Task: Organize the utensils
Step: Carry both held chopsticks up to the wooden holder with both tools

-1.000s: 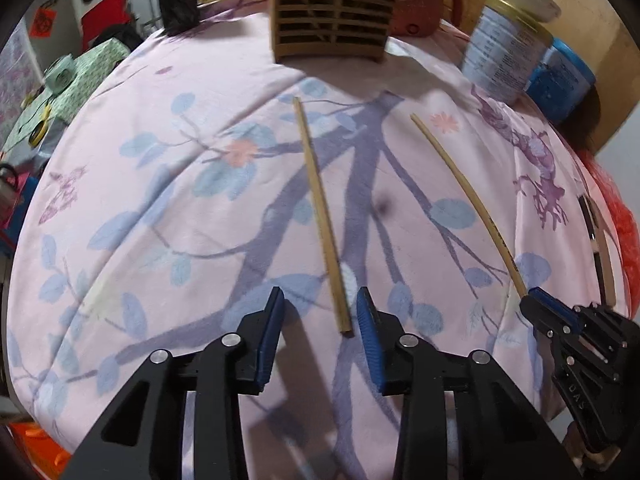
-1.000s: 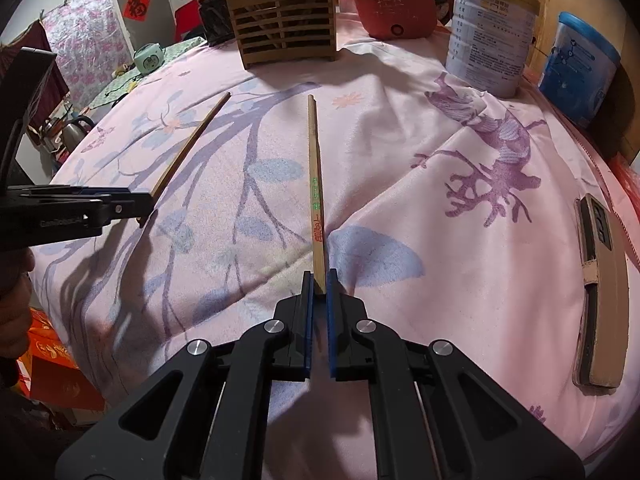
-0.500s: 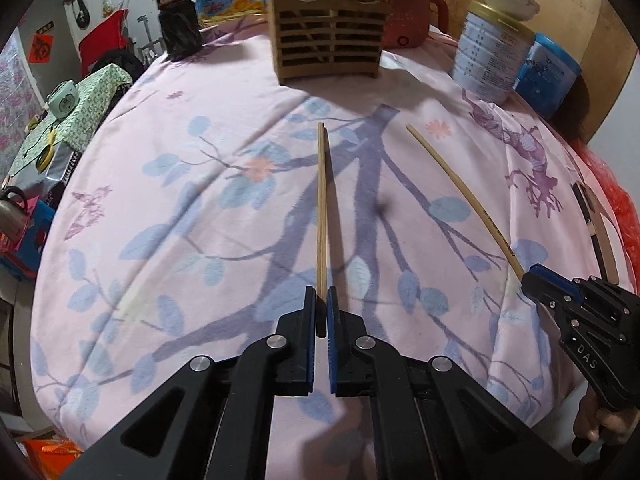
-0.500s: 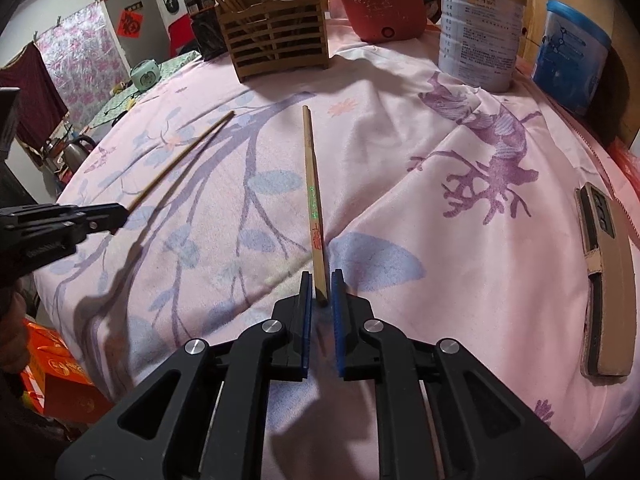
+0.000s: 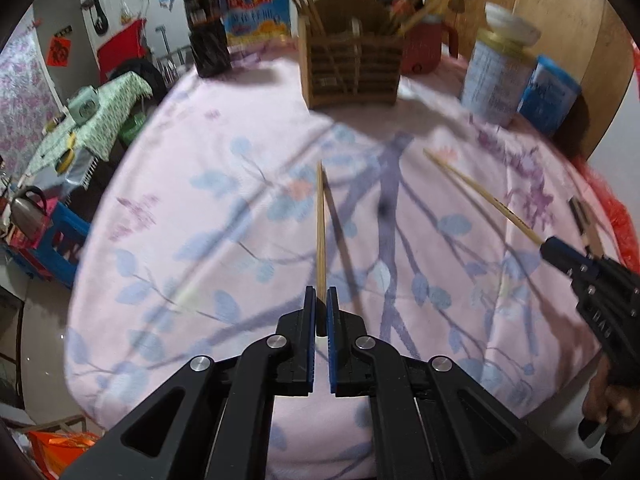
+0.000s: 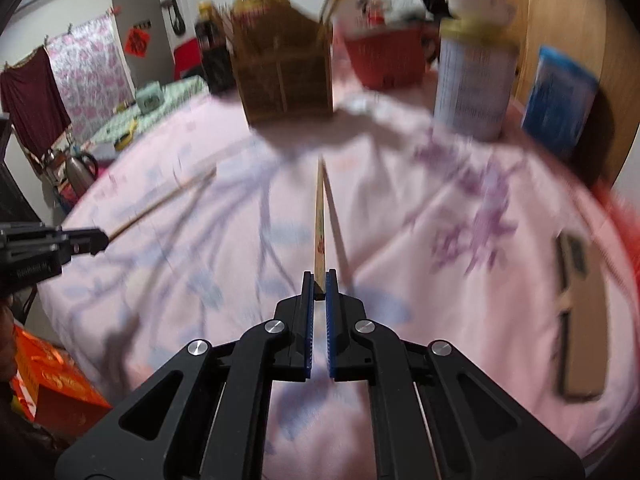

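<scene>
My left gripper is shut on the near end of a plain bamboo chopstick, which points away from me above the pink floral tablecloth. My right gripper is shut on a second chopstick with printed marks, also raised off the cloth. Each view shows the other gripper from the side: the right gripper with its chopstick, the left gripper with its chopstick. A slatted wooden utensil holder with several chopsticks stands at the far side of the table.
Behind the holder sit a dark bottle and a red pot. A tall tin and a blue tub stand at the far right. A flat brown case lies on the cloth to the right.
The left gripper has closed on its chopstick. Both grippers have lifted, raising their chopsticks off the cloth; the holder now appears lower and nearer in both views.
</scene>
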Action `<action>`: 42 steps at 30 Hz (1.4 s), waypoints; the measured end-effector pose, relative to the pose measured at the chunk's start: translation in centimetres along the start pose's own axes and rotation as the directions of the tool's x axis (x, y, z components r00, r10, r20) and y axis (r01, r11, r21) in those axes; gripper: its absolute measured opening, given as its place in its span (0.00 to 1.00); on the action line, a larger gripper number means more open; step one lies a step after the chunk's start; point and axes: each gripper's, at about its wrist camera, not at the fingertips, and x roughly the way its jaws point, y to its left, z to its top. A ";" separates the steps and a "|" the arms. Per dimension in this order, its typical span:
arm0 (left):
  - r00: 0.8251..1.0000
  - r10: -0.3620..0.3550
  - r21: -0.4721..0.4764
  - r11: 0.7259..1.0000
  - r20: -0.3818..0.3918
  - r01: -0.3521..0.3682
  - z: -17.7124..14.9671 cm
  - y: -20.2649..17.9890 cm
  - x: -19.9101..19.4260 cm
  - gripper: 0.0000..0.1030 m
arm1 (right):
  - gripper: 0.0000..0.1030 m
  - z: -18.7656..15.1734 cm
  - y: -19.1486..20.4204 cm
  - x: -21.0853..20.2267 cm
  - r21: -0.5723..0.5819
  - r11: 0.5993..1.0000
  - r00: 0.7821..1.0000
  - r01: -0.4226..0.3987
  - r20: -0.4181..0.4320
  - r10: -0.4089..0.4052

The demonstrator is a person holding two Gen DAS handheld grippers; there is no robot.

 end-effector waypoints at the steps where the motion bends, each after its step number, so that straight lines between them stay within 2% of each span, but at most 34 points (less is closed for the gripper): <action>1: 1.000 0.007 -0.002 1.000 0.027 -0.007 0.3 0.4 -1.4 0.05 | 0.06 0.7 0.2 -0.8 0.001 1.000 1.000 0.000 0.027 0.000; 5: 0.994 0.022 -0.010 1.000 0.103 -0.021 1.1 1.3 -5.5 0.05 | 0.06 3.1 1.0 -4.5 0.012 1.000 0.991 -0.004 0.137 0.002; 8: 0.989 0.020 -0.012 1.000 0.148 -0.018 1.3 1.9 -8.2 0.05 | 0.06 4.1 1.7 -6.7 0.023 1.000 0.982 -0.019 0.189 0.015; 12: 0.987 0.005 -0.016 1.000 0.163 -0.003 0.8 2.7 -10.1 0.05 | 0.06 4.1 3.0 -8.4 0.031 0.999 0.979 -0.024 0.205 0.017; 16: 0.990 -0.002 -0.018 1.000 0.144 0.004 0.4 3.2 -10.0 0.05 | 0.06 3.7 3.6 -9.0 0.030 0.999 0.980 -0.018 0.197 0.011; 20: 0.987 0.015 -0.024 1.000 0.158 -0.011 0.8 3.2 -9.9 0.05 | 0.06 3.9 3.3 -8.8 0.019 0.999 0.980 -0.034 0.196 0.030; 27: 0.982 0.069 -0.062 0.996 0.178 -0.059 5.1 2.0 -8.9 0.05 | 0.07 6.6 2.4 -6.6 -0.049 0.988 0.971 -0.144 0.187 0.150; 34: 0.984 0.101 -0.127 0.988 0.148 -0.082 8.6 1.1 -8.0 0.05 | 0.06 8.8 0.5 -4.9 -0.073 0.969 0.958 -0.236 0.150 0.244; 39: 0.984 0.097 -0.124 0.989 0.151 -0.079 11.4 0.6 -8.1 0.05 | 0.06 10.8 -2.0 -4.2 -0.004 0.966 0.953 -0.257 0.166 0.254; 42: 0.982 0.057 -0.096 0.995 0.183 -0.040 14.3 0.2 -8.5 0.05 | 0.06 12.0 -3.1 -4.2 0.027 0.973 0.956 -0.230 0.195 0.221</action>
